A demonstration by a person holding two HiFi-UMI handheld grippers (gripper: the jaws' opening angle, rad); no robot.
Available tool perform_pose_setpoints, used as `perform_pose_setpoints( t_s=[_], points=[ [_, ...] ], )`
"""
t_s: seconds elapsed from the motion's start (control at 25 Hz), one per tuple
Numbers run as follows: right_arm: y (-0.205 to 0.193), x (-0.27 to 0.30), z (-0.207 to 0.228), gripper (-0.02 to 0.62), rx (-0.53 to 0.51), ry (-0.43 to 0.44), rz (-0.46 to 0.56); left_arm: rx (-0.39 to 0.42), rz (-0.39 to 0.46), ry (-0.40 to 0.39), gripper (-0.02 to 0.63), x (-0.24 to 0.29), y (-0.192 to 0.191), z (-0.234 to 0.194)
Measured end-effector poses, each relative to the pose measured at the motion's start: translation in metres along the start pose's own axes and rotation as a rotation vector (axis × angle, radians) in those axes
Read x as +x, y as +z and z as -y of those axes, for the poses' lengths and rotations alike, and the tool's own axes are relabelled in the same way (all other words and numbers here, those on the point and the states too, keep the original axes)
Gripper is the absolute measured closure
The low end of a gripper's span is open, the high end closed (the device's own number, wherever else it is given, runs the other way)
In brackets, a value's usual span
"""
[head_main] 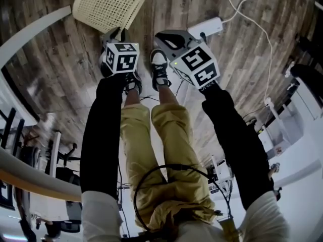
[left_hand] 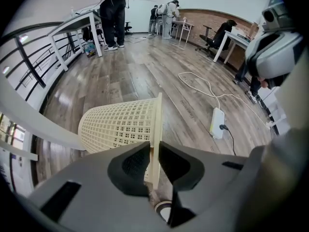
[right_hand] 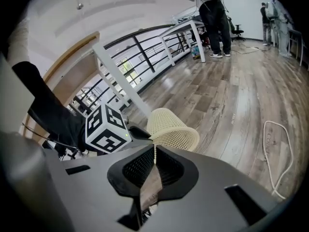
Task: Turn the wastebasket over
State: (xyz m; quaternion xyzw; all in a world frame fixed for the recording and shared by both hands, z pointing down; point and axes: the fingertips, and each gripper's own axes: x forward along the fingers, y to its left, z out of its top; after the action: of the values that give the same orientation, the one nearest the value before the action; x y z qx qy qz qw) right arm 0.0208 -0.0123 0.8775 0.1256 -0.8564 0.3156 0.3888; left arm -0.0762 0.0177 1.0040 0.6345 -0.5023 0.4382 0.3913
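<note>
Cream mesh wastebasket (left_hand: 118,124) rim in left tool (left_hand: 154,151)

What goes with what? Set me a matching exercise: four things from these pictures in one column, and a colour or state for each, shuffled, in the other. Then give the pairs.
1 basket
2 power strip
3 left gripper
4 trousers

a tan
b jaws on a rim
c cream mesh, tipped on its side
d white, lying on the floor

Pairs: 1-c, 2-d, 3-b, 4-a
</note>
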Motion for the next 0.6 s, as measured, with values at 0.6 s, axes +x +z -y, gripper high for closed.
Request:
perform_pose_setpoints(
  t_s=[0.6],
  points=[
    [0.057, -0.041, -0.021, 0.572, 0.003, -0.084, -0.004, -0.030, 0.082, -0.090, 0.606, -0.102, 0.050, 0.006]
  ],
)
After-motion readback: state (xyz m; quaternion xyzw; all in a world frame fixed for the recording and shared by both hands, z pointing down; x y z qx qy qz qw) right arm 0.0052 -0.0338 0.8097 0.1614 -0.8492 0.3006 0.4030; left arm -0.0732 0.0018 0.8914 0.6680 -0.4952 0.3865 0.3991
